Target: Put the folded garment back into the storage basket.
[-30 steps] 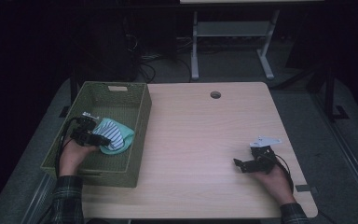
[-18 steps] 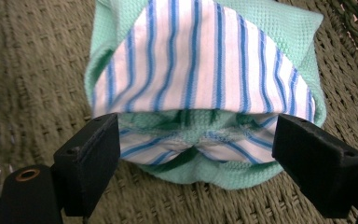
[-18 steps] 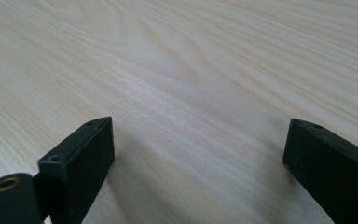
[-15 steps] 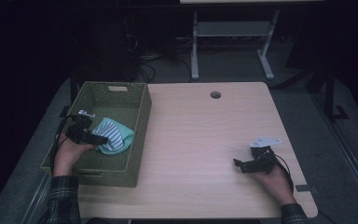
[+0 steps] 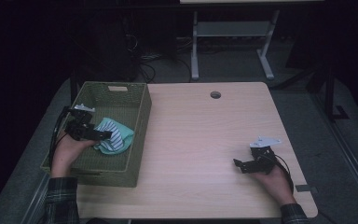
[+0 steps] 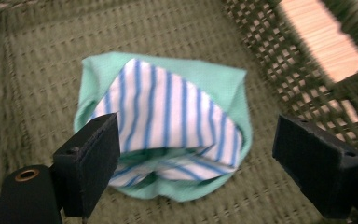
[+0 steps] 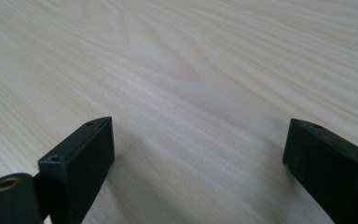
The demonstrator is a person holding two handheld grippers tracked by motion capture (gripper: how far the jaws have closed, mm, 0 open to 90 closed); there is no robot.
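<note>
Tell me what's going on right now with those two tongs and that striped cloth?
Left tongs open, jaws just opened, above the striped cloth. Cloth lies loose in the green basket. Right tongs open, nothing between them, over bare table. Nothing in the way.

1. A table [image 5: 200,154] stands in the middle of the high view, with floor around it.
2. A basket [image 5: 140,126] sits on the table's left end, its left side reaching past the table's left edge.
3. A folded cloth [image 5: 114,136] lies in the basket on its floor, near the basket's right wall.
4. The left gripper [image 5: 103,135] is above the basket, just left of the cloth, with the cloth below and between its jaws, apart from them.
5. The right gripper [image 5: 240,165] is over the table's near right part, well apart from the basket.
6. A round hole [image 5: 215,94] lies in the tabletop near the far edge.
7. A frame on legs [image 5: 233,42] stands on the floor behind the table.
</note>
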